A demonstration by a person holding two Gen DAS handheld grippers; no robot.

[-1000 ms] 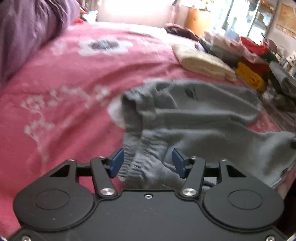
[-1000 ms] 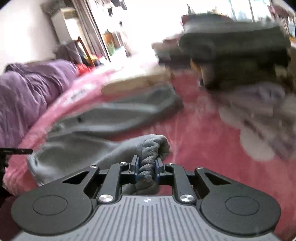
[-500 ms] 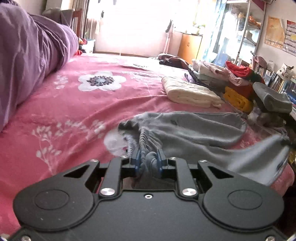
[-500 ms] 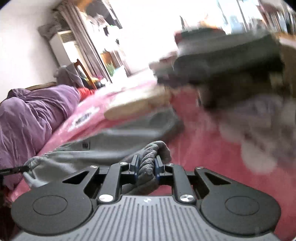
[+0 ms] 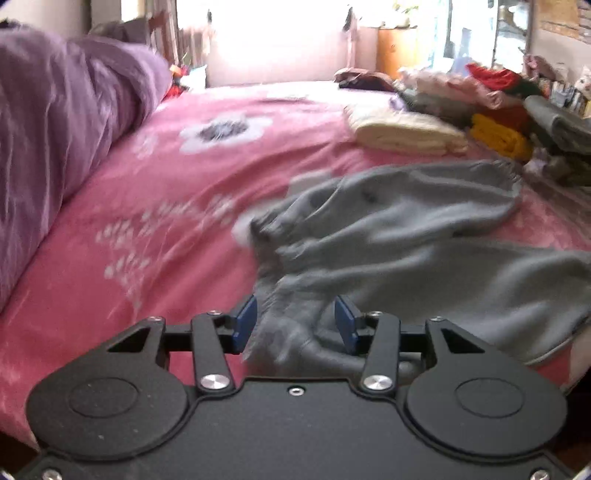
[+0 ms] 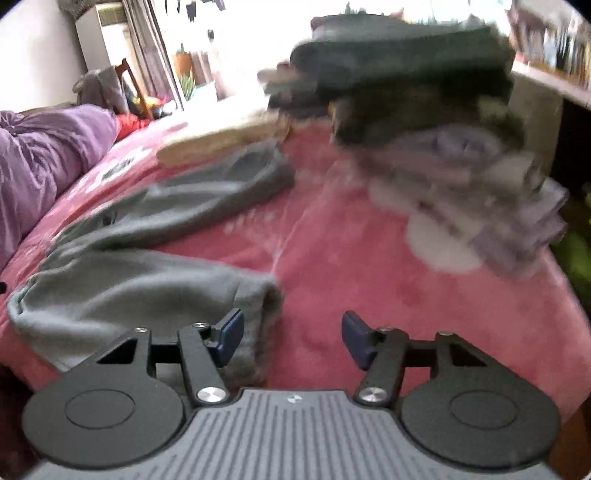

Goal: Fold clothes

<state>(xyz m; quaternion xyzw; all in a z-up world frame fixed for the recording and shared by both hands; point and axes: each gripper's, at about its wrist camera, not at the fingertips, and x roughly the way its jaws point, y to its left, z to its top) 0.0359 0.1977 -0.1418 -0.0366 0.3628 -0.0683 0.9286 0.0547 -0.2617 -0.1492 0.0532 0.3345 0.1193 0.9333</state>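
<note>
light: daylight, window (image 5: 273,33) blown out | blur: motion-smeared clothes | edges: fisheye-curved, dark corners

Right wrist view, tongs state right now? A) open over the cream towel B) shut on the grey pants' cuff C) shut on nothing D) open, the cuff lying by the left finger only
D: the right tongs stand wide open, and the grey pants lie on the pink bedspread with their cuff beside the left blue pad, not pinched.

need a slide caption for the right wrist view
Right claw open above the pink bedspread, beside the cuff of the grey sweatpants.
</note>
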